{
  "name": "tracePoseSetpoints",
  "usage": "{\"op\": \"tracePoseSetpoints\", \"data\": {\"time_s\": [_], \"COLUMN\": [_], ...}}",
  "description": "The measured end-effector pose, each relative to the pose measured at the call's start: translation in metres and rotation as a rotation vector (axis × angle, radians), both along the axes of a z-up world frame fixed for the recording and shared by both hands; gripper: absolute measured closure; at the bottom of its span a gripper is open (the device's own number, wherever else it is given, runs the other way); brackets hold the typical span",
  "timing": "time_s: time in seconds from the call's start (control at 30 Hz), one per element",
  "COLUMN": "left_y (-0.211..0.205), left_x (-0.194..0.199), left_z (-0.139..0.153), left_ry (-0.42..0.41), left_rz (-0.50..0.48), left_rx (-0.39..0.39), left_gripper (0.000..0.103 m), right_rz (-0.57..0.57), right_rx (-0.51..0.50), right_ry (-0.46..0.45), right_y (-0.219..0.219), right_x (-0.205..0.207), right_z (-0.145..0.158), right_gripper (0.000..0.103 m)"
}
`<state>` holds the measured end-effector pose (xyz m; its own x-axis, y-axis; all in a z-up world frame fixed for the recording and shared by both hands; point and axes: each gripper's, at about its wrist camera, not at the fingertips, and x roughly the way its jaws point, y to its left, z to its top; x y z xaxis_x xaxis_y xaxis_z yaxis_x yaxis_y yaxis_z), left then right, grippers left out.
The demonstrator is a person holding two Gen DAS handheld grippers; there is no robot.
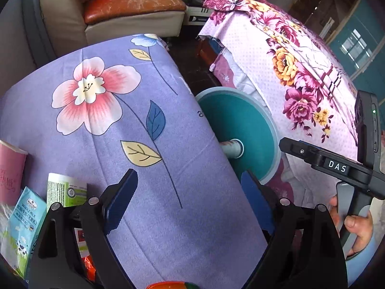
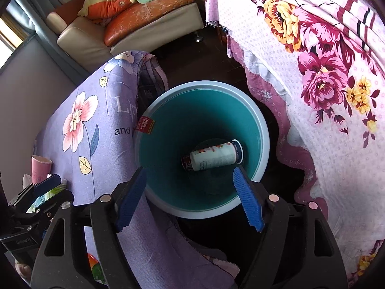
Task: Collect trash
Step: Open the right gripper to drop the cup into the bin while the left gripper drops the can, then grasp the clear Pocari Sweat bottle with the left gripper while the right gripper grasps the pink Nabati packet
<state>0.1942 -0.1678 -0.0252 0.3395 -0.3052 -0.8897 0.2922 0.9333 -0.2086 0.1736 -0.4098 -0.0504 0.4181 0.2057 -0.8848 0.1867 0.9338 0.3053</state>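
Note:
A teal bin [image 2: 168, 130] with a pale blue rim stands on the dark floor between the purple-clothed table [image 2: 96, 130] and the bed. A drink can [image 2: 214, 156] lies on its side at the bin's bottom. My right gripper [image 2: 190, 197] is open and empty, hovering over the bin's near rim. My left gripper [image 1: 190, 200] is open and empty above the table cloth [image 1: 144, 120]. At its left lie a blue milk carton [image 1: 24, 219], a green-white pack [image 1: 65, 190] and a pink cup [image 1: 9, 173]. The bin [image 1: 238, 125] shows past the table edge.
A bed with pink floral cover [image 2: 324, 84] stands right of the bin. A beige sofa with orange cushions [image 2: 134, 19] is behind. The right gripper's handle and hand [image 1: 349, 187] show at right in the left wrist view. An orange item [image 1: 168, 285] lies at the table's near edge.

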Motion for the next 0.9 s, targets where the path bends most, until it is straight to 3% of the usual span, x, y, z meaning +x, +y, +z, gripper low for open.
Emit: {"op": "tracePoseSetpoints", "data": {"time_s": [0.47, 0.9], "left_y": [0.078, 0.177], "left_x": [-0.071, -0.148], "left_z": [0.028, 0.039], "left_ry": [-0.054, -0.070], "left_rz": [0.031, 0.120], "left_rx": [-0.006, 0.021], "left_gripper": [0.014, 0.014], "right_rz": [0.164, 0.481], "right_rx": [-0.053, -0.070], "right_ry": [0.013, 0.077], "right_y": [0.091, 0.216], "right_x": [-0.063, -0.130], "right_z": [0.026, 0.032], "right_gripper": [0.027, 0.025]}}
